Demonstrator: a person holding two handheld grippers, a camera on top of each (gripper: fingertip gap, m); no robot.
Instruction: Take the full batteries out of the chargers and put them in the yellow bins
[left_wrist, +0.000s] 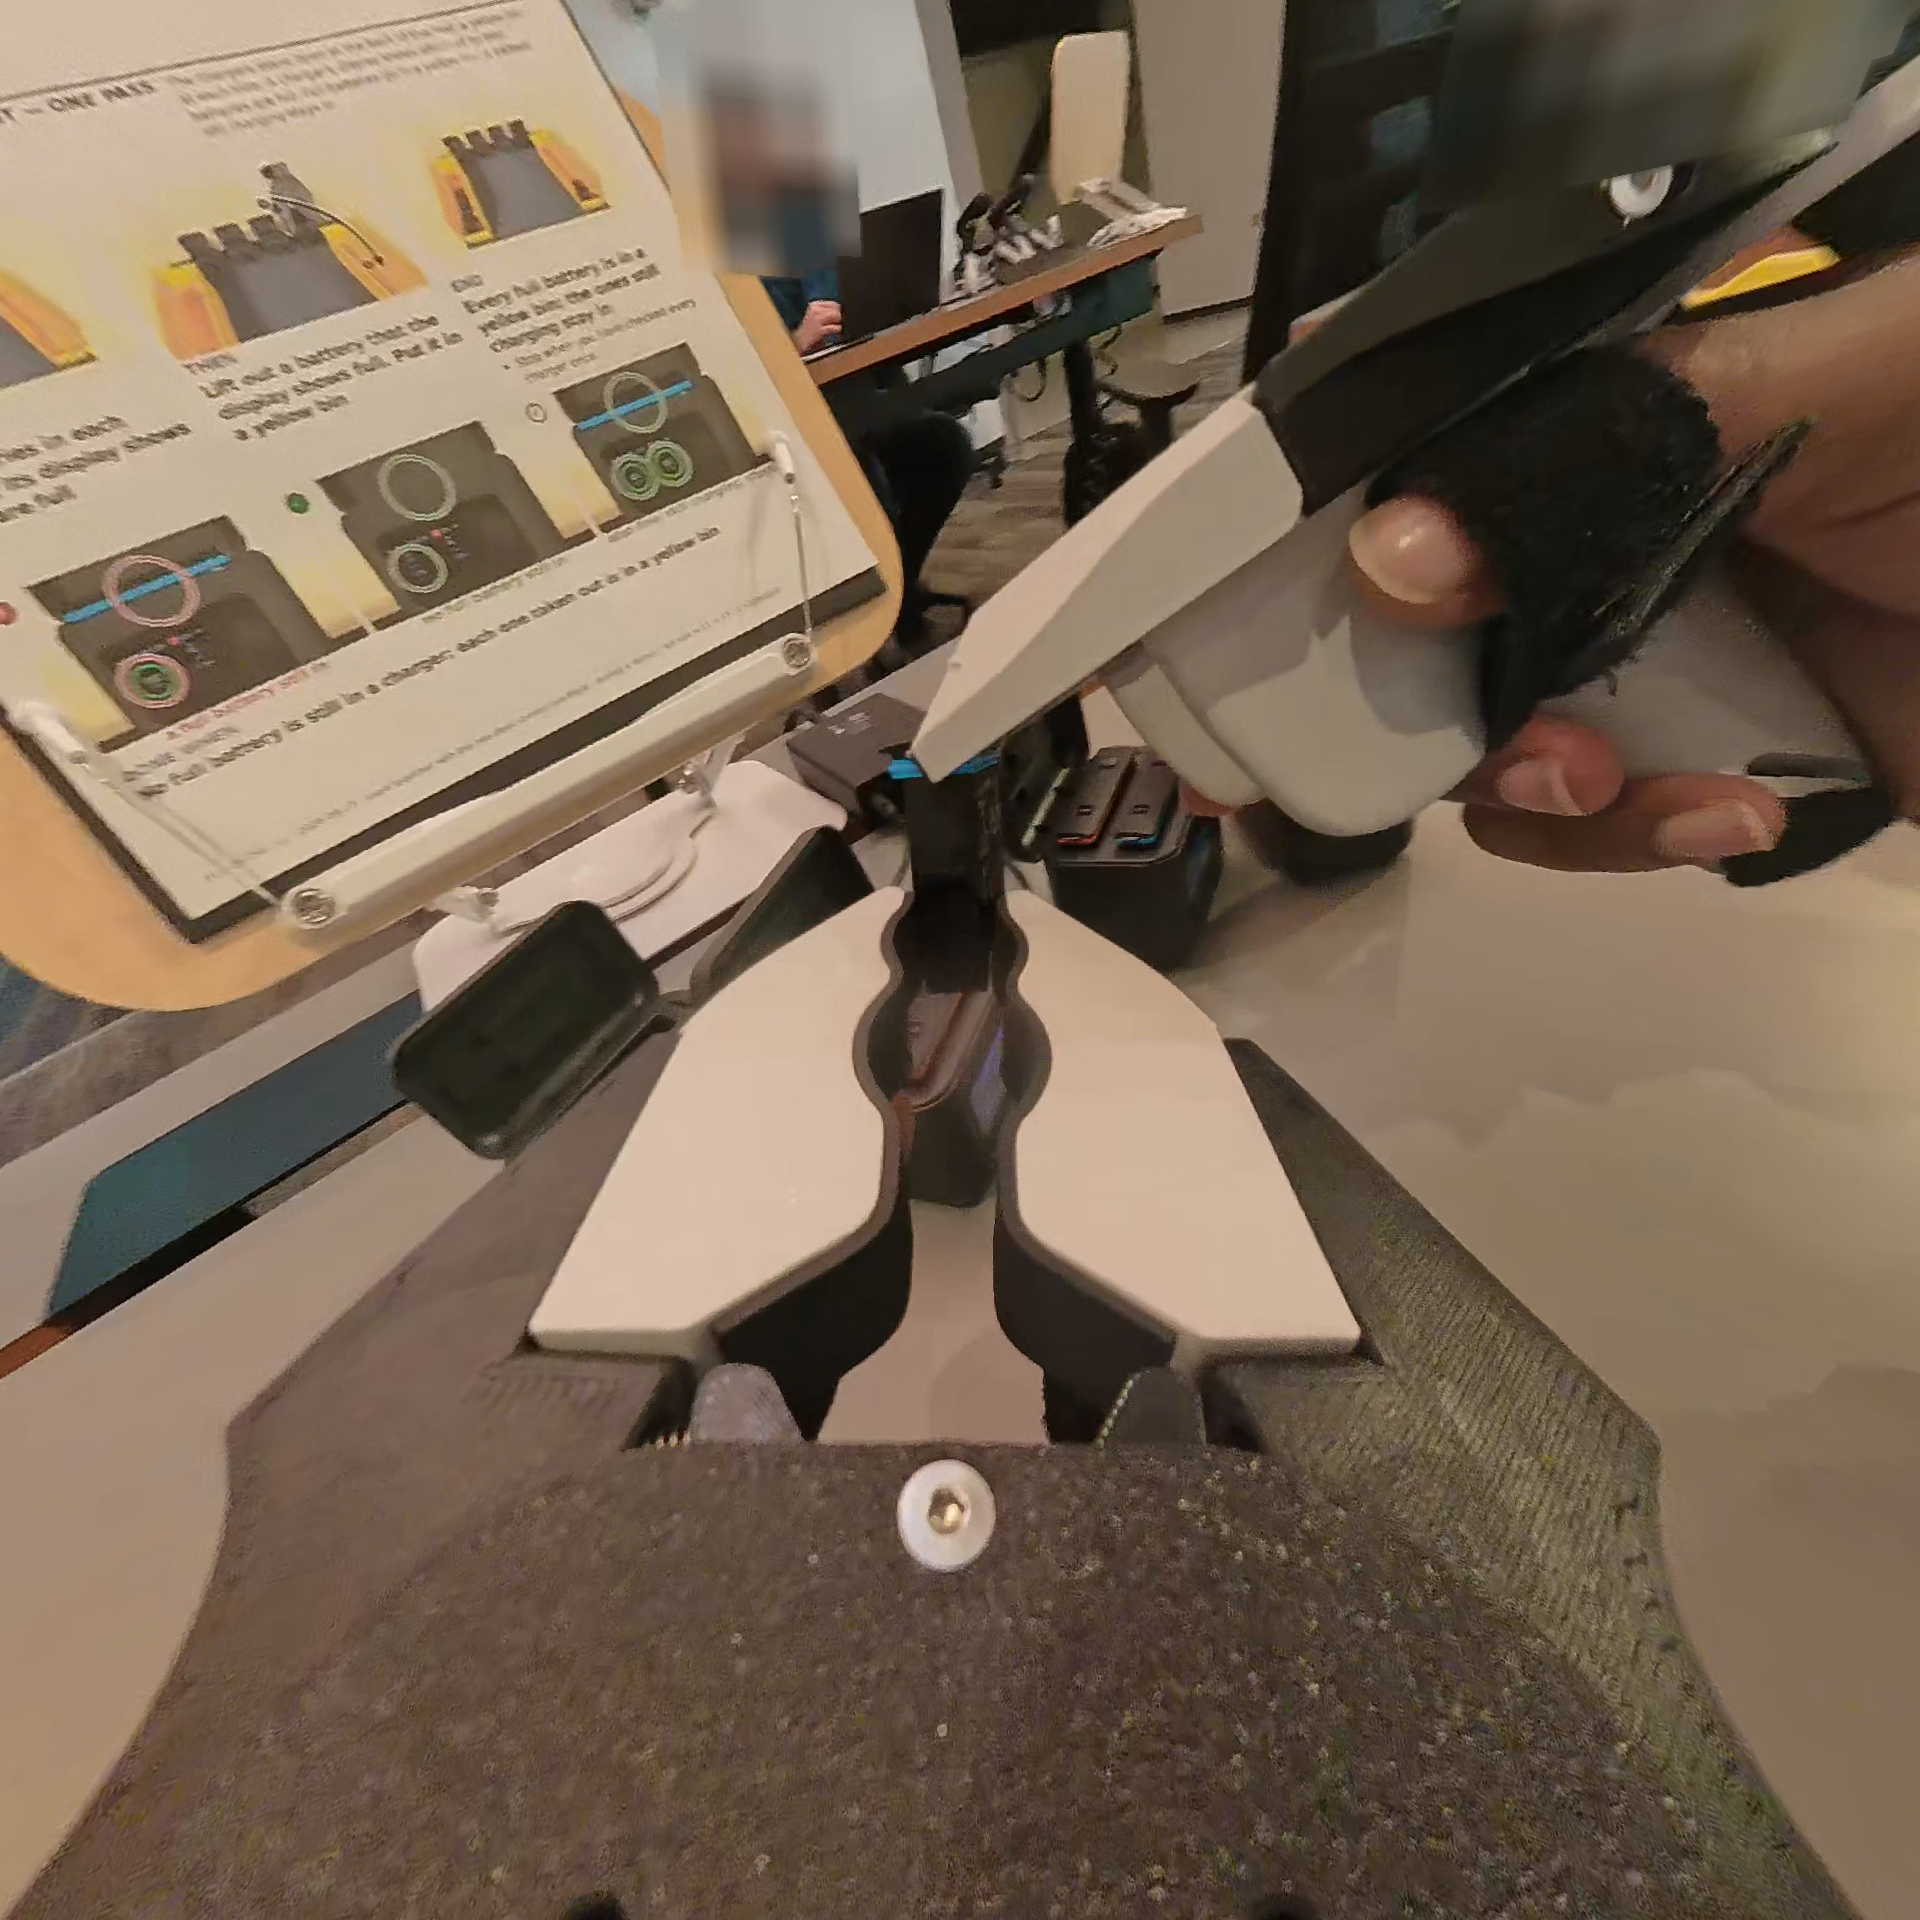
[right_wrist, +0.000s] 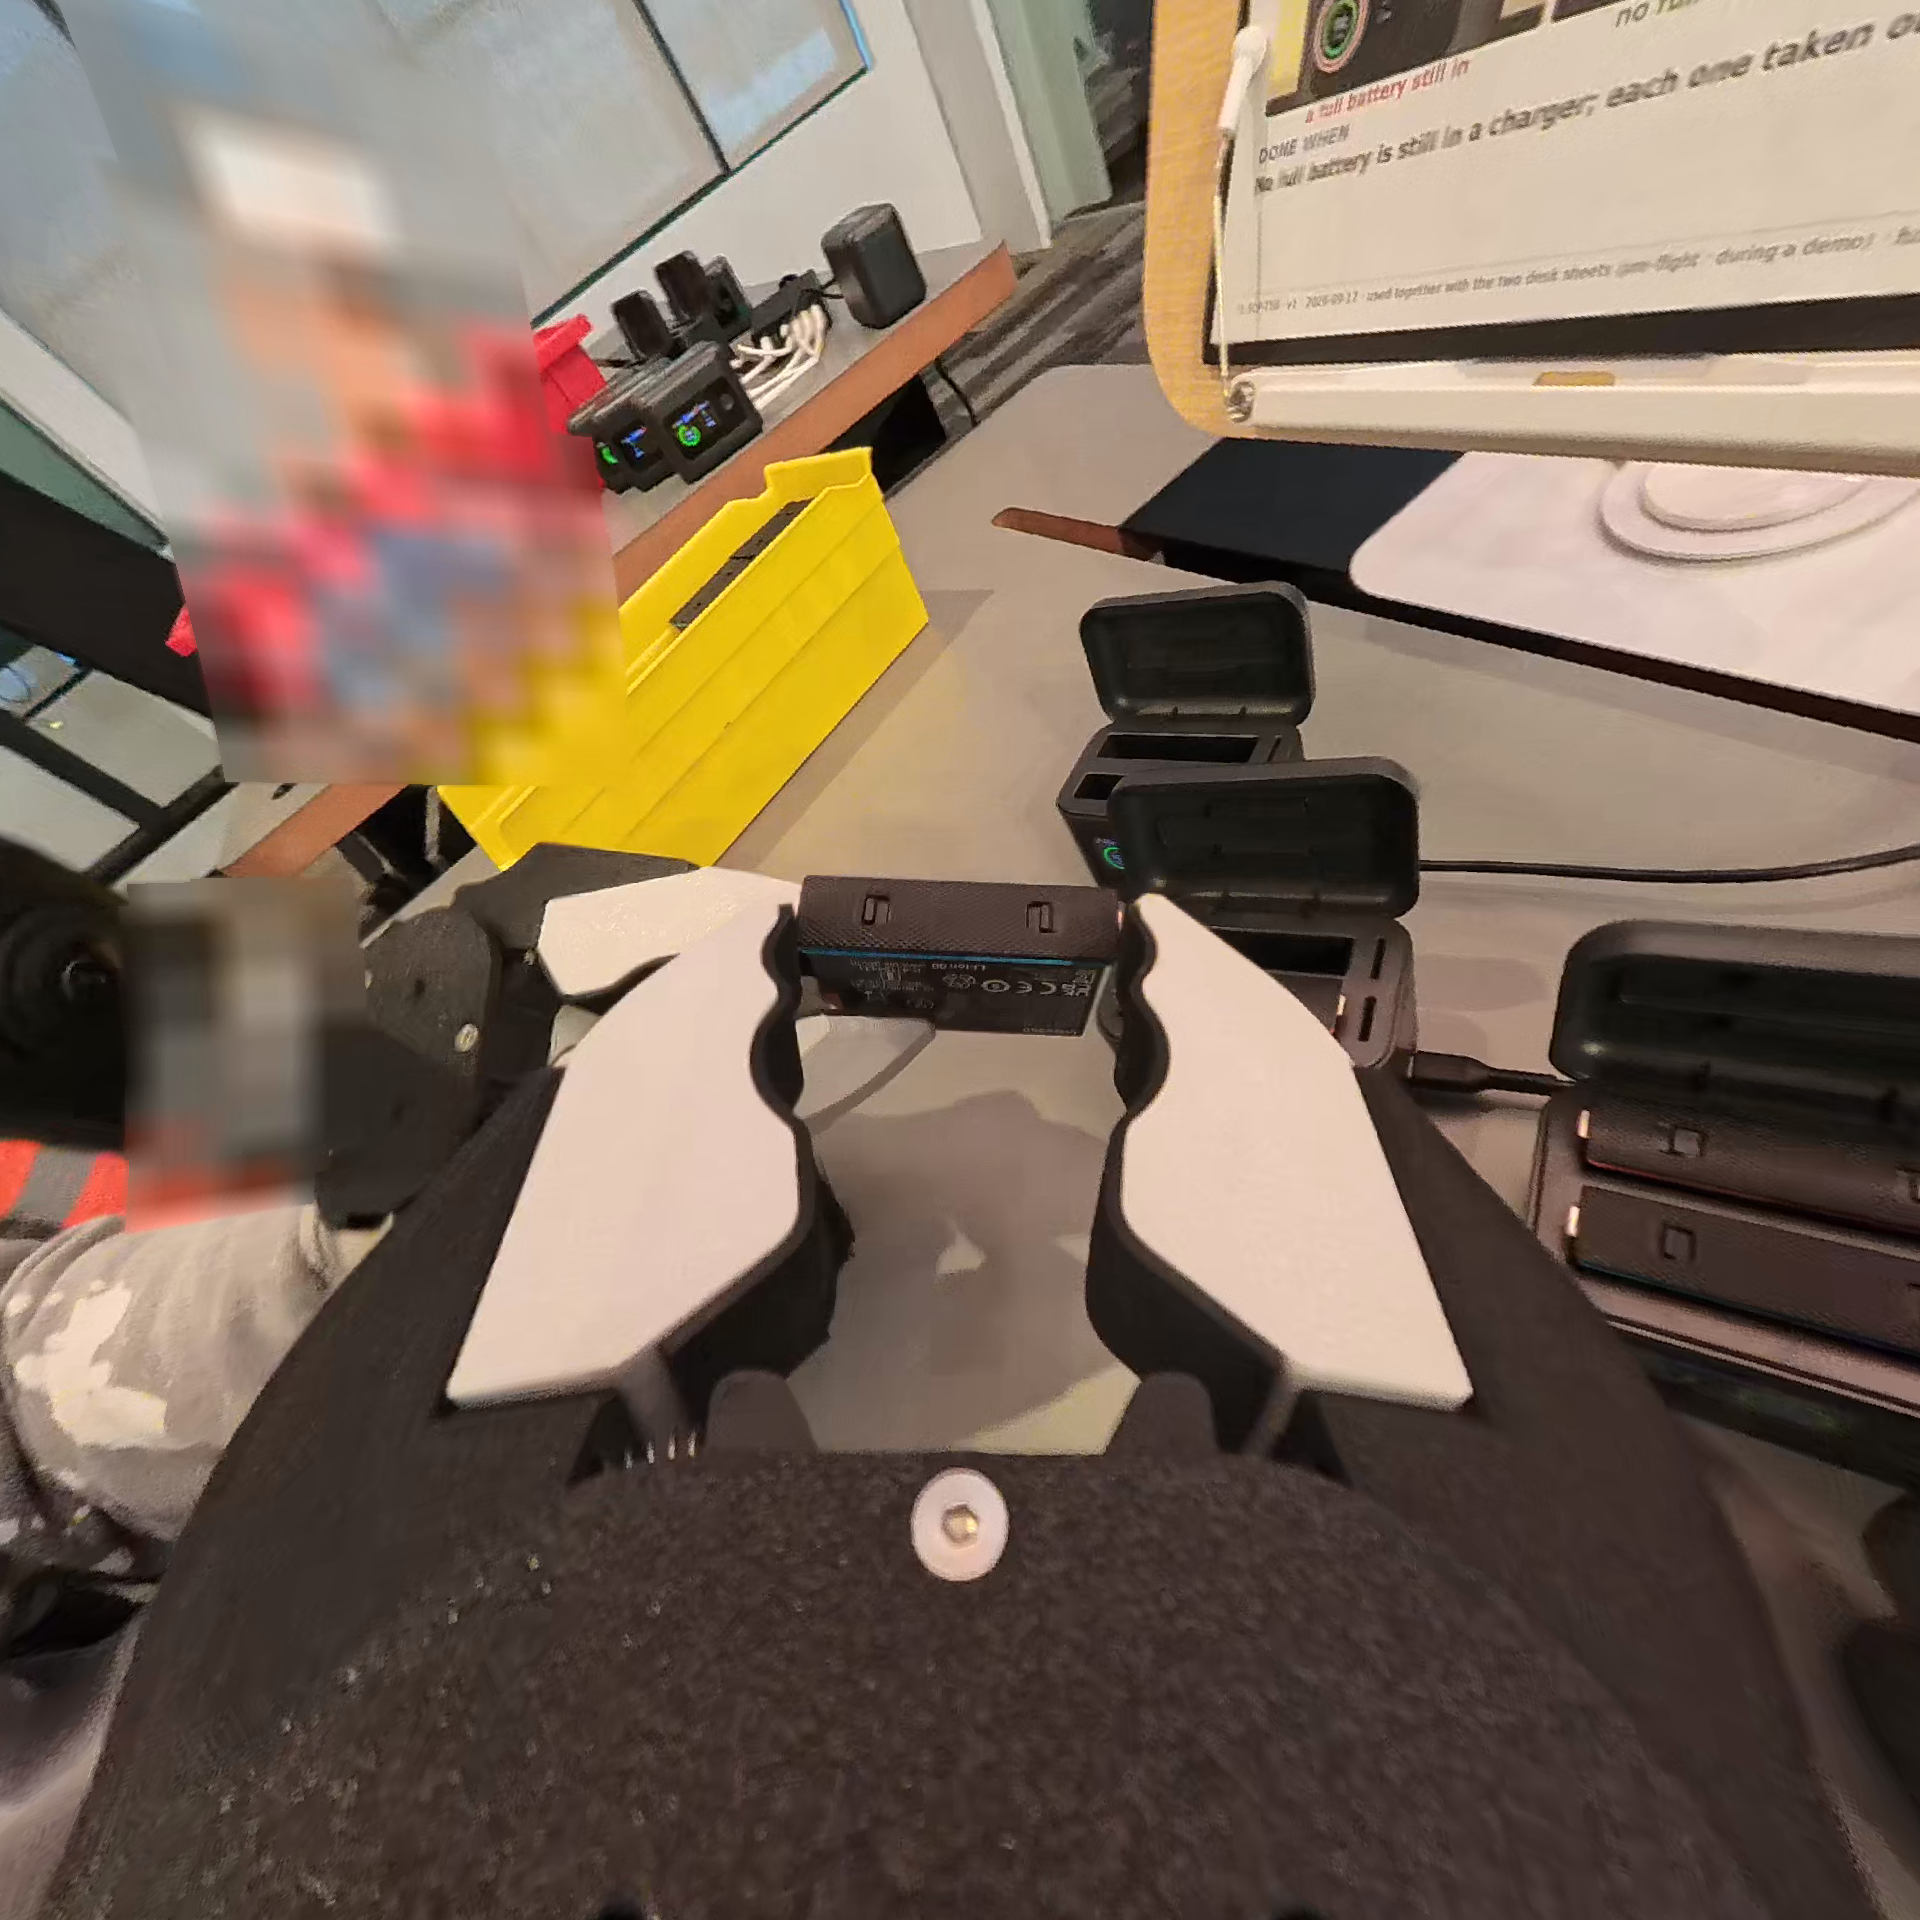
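a: right claw (right_wrist: 956, 966) sits at a wide gap, pinching a black battery (right_wrist: 951, 971) by its two short ends, lengthwise across the tips, lifted above the grey surface (right_wrist: 966, 665).

b: and the left claw (left_wrist: 951, 940)?

a: narrow, closed on the same battery (left_wrist: 951, 831) from the other side, tips on its flat faces. looks like a hand-over in mid air, both holding at once.

b: what's around them?

a: open chargers (right_wrist: 1236, 769) just beyond the tips, one on the right with two batteries in its slots (right_wrist: 1756, 1195). the yellow bin (right_wrist: 769, 623) stands off to the left, well apart. an instruction sheet on a stand (left_wrist: 343, 436) is behind.

b: risks?

a: i'd judge the end-to-end pinch is thin, so if the claws pull against each other or one lets go askew, the battery could twist out and drop on the surface or knock an open charger lid.
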